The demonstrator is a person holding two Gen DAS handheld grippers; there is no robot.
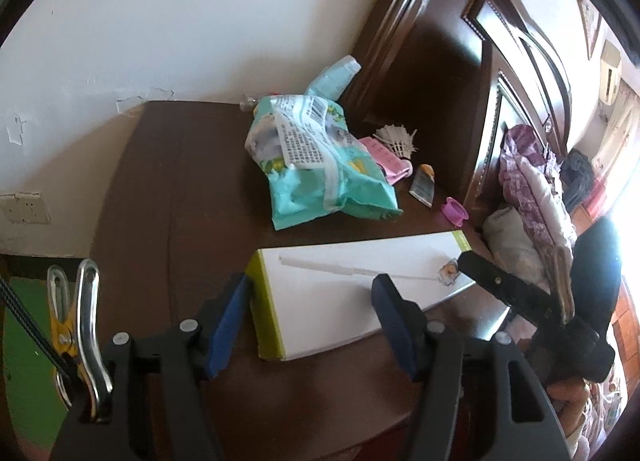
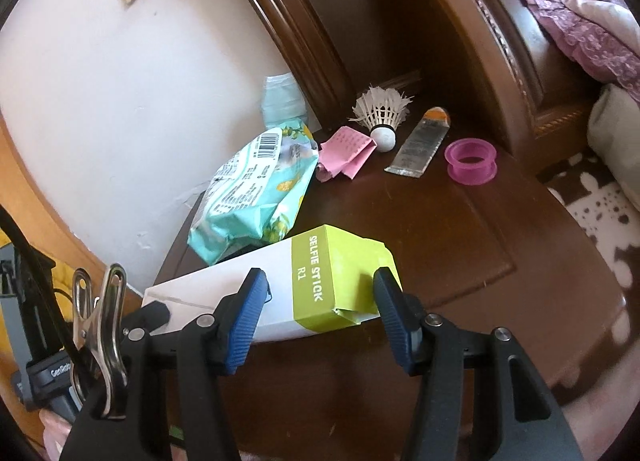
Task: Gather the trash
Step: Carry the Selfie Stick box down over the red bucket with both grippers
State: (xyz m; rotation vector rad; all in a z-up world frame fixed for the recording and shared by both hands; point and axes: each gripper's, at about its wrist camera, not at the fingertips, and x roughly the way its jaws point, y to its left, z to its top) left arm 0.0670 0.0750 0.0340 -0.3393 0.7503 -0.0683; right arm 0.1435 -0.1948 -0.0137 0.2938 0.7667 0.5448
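left view: box (image 1: 352, 289) on table (image 1: 180, 189), just ahead; left gripper (image 1: 312, 325) half open, straddling its near end, pads clear.
right view: right gripper (image 2: 320, 321) half open around green end, no squeeze.
handling: box likely light, stiff, crushable; bag (image 2: 256, 189) at 11 o'clock, soft, crinkly.

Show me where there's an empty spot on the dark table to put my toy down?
Bare wood lies on the wooden table between the wall and the teal snack bag, and in front of the pink plastic ring, right of the selfie stick box. The back corner is crowded: shuttlecock, pink paper, tube.
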